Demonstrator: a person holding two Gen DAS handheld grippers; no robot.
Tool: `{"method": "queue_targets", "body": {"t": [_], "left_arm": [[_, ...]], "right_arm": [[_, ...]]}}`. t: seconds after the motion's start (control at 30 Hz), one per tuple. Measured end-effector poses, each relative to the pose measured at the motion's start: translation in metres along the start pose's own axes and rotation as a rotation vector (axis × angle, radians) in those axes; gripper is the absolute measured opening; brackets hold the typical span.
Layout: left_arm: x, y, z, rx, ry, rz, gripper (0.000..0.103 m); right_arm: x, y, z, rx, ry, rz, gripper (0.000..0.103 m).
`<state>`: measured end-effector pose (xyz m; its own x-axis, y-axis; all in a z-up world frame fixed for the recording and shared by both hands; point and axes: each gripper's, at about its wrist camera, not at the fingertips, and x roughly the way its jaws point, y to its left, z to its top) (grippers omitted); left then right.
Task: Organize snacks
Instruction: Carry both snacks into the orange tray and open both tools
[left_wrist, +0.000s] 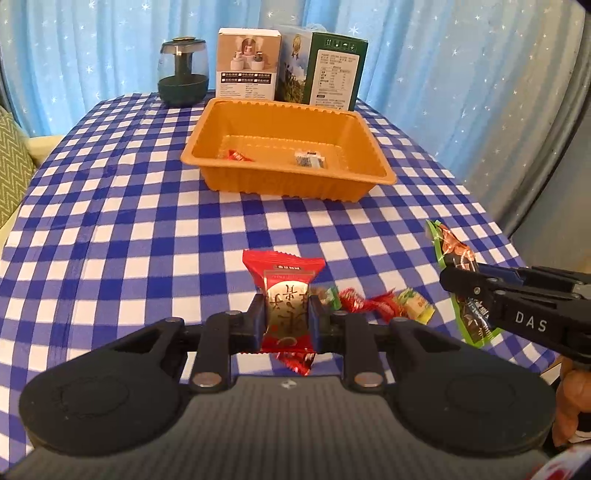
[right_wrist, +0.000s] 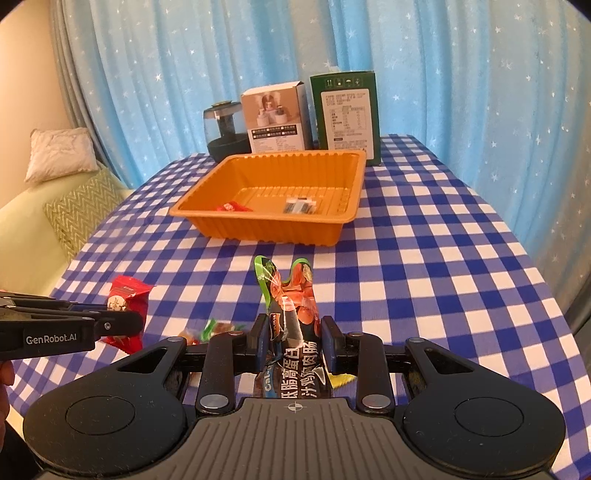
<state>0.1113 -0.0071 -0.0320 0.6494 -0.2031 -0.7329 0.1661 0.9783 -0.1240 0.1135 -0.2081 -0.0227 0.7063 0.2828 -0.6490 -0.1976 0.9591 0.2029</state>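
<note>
My left gripper is shut on a red snack packet with a gold and white label, held just above the checked cloth. My right gripper is shut on a long dark sausage packet with green edges, its far end sticking up. From the left wrist view the right gripper shows at the right edge, clamped on that sausage packet. The left gripper and its red packet show at the left of the right wrist view. An orange tray stands farther back and holds a small red sweet and a dark wrapped sweet.
Loose sweets in red and green wrappers lie on the blue checked tablecloth between the grippers. Behind the tray stand a white box, a green carton and a dark glass jar. A sofa with cushions sits left of the table.
</note>
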Motion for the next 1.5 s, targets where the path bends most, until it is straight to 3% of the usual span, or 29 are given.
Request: {"method": "queue_targets", "body": {"t": [0.37,0.8,1.17,1.5], "left_arm": [[0.022,0.004,0.065,0.046,-0.045,-0.017,0.021],[0.083,0.006,0.168,0.107,-0.06,-0.031,0.021],[0.141,0.015,0.178,0.078,0.015,-0.054,0.022],[0.124,0.027,0.168,0.05,-0.024,-0.037,0.028]], "right_arm": [[0.025,-0.014,0.06,0.003,-0.041,0.02,0.03],[0.1,-0.036,0.151,0.068,-0.06,0.049,0.03],[0.144,-0.054,0.169,0.116,-0.022,0.024,0.03],[0.158,-0.059,0.162,0.137,0.006,0.024,0.03]]}}
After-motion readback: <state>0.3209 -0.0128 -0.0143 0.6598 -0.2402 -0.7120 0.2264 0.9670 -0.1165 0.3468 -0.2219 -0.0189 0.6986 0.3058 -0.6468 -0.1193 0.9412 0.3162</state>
